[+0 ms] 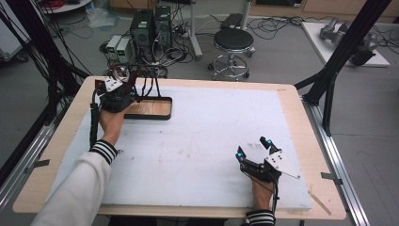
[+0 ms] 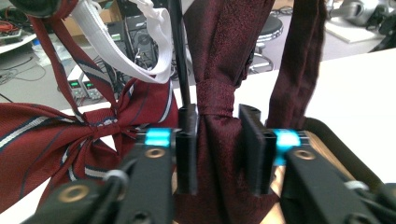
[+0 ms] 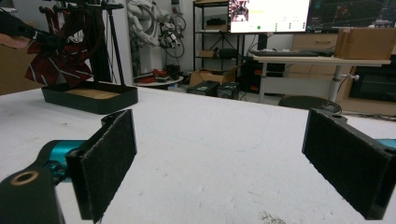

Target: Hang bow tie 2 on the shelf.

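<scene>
**Dark red tie between my left jaws at the rack**

My left gripper [image 1: 126,90] sits in the upper left of the high view, up against the small stand whose wooden tray [image 1: 149,108] rests on the white mat [image 1: 207,136]. The ties hang from the stand's black rods so they drape free above the tray, which is why I come at them level rather than from above. In the left gripper view the dark red tie [image 2: 217,70] drops through the centre of the frame, its knotted band right between my two black jaws. The jaws stand narrowly apart, and I judge the pads are beside the fabric, not pinching it; the cloth seems to hang uncrushed. At the left of that frame a striped bow tie [image 2: 51,135] and a white elastic strap [image 2: 140,42] hang from the same stand.

My right gripper [image 1: 256,149] rests at the lower right of the high view, well apart from the stand, jaws wide apart and holding nothing, kept out of the way.
</scene>
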Tool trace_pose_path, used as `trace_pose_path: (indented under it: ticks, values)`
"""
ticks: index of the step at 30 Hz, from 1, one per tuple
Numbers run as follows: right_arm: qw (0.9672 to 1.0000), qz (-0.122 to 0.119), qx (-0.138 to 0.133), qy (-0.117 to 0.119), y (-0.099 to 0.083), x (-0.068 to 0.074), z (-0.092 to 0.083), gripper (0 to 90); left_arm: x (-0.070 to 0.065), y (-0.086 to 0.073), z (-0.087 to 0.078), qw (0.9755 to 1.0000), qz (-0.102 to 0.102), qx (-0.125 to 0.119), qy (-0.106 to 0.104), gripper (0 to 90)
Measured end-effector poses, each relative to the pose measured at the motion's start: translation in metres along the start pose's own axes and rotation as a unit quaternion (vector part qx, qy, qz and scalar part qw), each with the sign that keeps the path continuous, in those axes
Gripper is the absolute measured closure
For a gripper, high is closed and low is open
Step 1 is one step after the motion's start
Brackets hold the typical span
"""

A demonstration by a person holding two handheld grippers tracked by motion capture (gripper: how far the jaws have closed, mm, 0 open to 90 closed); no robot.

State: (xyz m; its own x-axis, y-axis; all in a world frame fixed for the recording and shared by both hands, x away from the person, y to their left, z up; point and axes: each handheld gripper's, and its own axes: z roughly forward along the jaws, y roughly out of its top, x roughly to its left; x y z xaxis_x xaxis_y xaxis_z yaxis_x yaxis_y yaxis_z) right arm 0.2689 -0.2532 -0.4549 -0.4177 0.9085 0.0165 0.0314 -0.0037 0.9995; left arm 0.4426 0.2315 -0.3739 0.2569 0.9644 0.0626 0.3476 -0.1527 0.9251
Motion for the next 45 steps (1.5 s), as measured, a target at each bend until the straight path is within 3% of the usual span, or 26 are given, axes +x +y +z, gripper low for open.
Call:
trace_pose_path:
  ticks: [4,7,11,14,17,21,25,28,31,32,34,36,40,42,45]
  values:
    - [1.0000,-0.002,0.000,-0.001,0.000,0.000,0.000,9.2,-0.001,-0.002,0.001,0.9989,0.023,0.004,-0.040,49.4]
    - [1.0000,-0.001,0.000,0.000,0.000,0.000,0.000,9.3,-0.001,-0.003,-0.002,0.9984,0.035,-0.006,-0.044,26.9]
    - [1.0000,0.000,0.000,-0.001,0.000,0.000,0.000,9.3,0.003,-0.002,-0.009,0.9968,0.035,-0.033,-0.064,21.3]
    - [1.0000,-0.003,-0.001,0.000,0.000,-0.001,0.000,9.3,0.010,-0.001,-0.019,0.9943,0.035,-0.060,-0.081,19.6]
    - [1.0000,0.000,0.000,0.000,0.000,0.000,0.000,9.3,0.014,-0.002,-0.024,0.9935,0.034,-0.066,-0.086,17.9]
    - [1.0000,-0.002,0.000,-0.001,0.000,0.000,0.000,9.2,0.021,-0.008,-0.038,0.9885,0.037,-0.085,-0.119,15.9]
    - [1.0000,-0.006,-0.001,-0.001,0.000,0.000,0.000,9.3,0.024,-0.020,-0.054,0.9772,0.057,-0.102,-0.177,15.8]
    - [1.0000,-0.007,0.001,-0.003,0.000,0.000,0.000,9.2,0.024,-0.033,-0.070,0.9682,0.071,-0.127,-0.204,15.8]
    - [1.0000,-0.005,0.001,-0.004,0.000,0.001,0.000,9.2,0.023,-0.047,-0.085,0.9629,0.073,-0.142,-0.218,15.8]
    - [1.0000,-0.008,0.000,-0.004,0.000,0.001,0.000,9.2,0.023,-0.047,-0.085,0.9629,0.073,-0.142,-0.218,15.8]
    - [0.9999,-0.008,0.002,-0.006,0.000,0.002,0.000,9.2,0.022,-0.060,-0.098,0.9591,0.065,-0.160,-0.224,15.8]
    - [0.9999,-0.010,0.002,-0.007,0.000,0.002,0.000,9.2,0.022,-0.067,-0.105,0.9576,0.057,-0.171,-0.225,15.8]
    - [0.9999,-0.012,0.002,-0.006,0.000,0.002,0.000,9.2,0.024,-0.083,-0.118,0.9512,0.034,-0.187,-0.243,15.8]
    - [0.9999,-0.013,0.002,-0.007,0.000,0.002,0.000,9.3,0.026,-0.092,-0.123,0.9507,0.038,-0.193,-0.240,15.8]
    - [0.9999,-0.012,0.002,-0.006,0.000,0.002,0.000,9.2,0.028,-0.106,-0.129,0.9526,0.030,-0.193,-0.234,15.8]
